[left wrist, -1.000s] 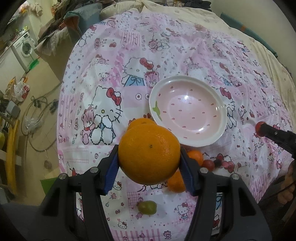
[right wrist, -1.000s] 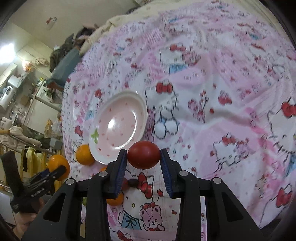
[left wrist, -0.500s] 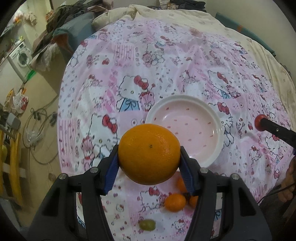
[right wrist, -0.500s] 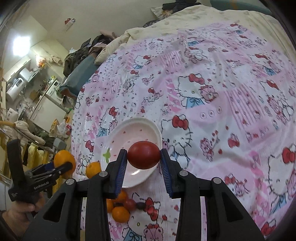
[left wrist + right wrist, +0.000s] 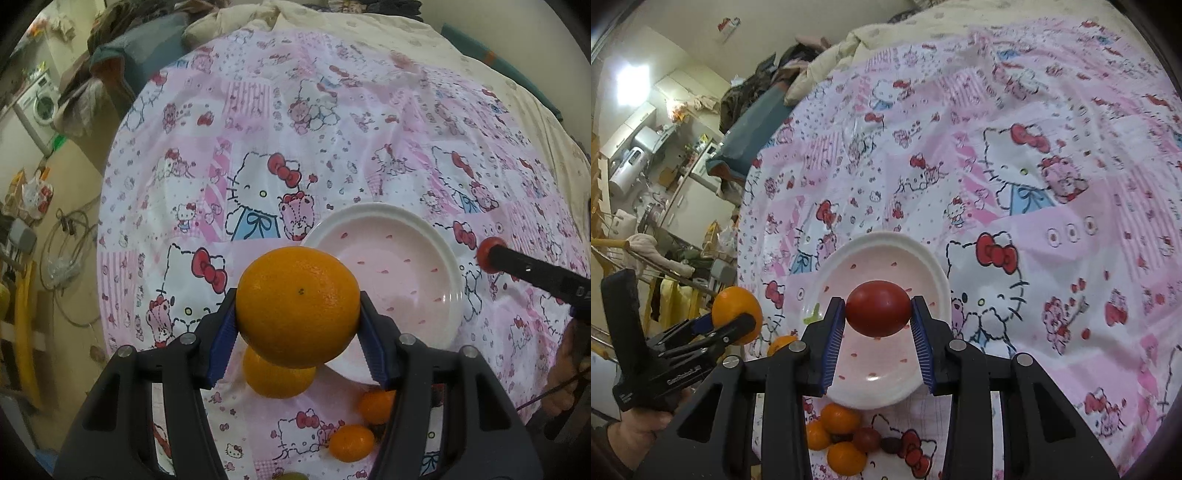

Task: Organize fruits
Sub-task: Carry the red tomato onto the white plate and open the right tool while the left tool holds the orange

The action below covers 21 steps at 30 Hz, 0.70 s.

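My left gripper (image 5: 297, 317) is shut on a large orange (image 5: 297, 306), held above the near-left rim of the pink dotted plate (image 5: 402, 280). My right gripper (image 5: 878, 326) is shut on a red tomato (image 5: 878, 308), hanging over the plate (image 5: 886, 384), which holds nothing. In the left wrist view the tomato (image 5: 489, 254) and the right gripper show at the plate's right. In the right wrist view the left gripper with the orange (image 5: 737, 314) shows at the plate's left. A second orange (image 5: 277, 380) lies by the plate's near rim.
Small mandarins (image 5: 351, 441) (image 5: 842, 417), dark red fruits (image 5: 866, 439) and a green one (image 5: 291, 476) lie on the pink cartoon-print cloth (image 5: 258, 147) near the plate's front. A person's hand (image 5: 646, 428) holds the left tool. Room clutter and a washing machine (image 5: 40, 107) lie beyond the bed's left edge.
Both grippers have moved forward over the cloth with their fruit still gripped. The plate now lies lower and closer in both views, and the tomato now hangs over it.
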### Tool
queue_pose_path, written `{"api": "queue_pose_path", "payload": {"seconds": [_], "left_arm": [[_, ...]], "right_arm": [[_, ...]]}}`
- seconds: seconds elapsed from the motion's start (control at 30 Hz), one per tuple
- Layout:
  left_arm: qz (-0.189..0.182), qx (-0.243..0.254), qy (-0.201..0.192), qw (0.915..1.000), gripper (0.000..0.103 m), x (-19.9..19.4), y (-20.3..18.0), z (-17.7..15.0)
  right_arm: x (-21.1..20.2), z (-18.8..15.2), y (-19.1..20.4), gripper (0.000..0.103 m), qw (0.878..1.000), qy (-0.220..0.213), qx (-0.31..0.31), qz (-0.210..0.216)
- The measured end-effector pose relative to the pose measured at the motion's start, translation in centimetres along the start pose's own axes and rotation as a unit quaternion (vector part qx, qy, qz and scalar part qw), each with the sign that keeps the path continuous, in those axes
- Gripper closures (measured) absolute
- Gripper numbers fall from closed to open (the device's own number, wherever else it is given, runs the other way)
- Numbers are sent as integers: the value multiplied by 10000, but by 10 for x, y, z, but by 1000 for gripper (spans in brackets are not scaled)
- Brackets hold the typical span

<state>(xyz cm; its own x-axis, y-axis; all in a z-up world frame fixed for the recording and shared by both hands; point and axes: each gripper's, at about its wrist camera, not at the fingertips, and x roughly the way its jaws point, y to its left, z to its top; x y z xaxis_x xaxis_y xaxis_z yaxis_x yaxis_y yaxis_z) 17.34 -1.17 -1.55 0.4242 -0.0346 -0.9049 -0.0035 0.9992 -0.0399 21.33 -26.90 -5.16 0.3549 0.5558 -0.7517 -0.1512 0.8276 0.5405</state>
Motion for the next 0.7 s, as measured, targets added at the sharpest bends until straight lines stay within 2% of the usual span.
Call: {"api": "queue_pose_path", "payload": {"seconds": [0.1, 0.4, 0.53, 0.7], "left_arm": [[-25, -96, 75, 9999, 47, 6, 5, 3], [-47, -46, 128, 9999, 47, 11, 6, 9], [-48, -117, 200, 9997, 47, 15, 9, 11], [-21, -235, 253, 9994, 47, 19, 11, 11]], "right_arm": [[21, 5, 4, 65, 9998, 198, -89, -9], [88, 12, 5, 65, 9958, 757, -282, -422], [100, 12, -4, 65, 9935, 868, -244, -695], [104, 9, 1, 64, 9902, 886, -504, -958]]}}
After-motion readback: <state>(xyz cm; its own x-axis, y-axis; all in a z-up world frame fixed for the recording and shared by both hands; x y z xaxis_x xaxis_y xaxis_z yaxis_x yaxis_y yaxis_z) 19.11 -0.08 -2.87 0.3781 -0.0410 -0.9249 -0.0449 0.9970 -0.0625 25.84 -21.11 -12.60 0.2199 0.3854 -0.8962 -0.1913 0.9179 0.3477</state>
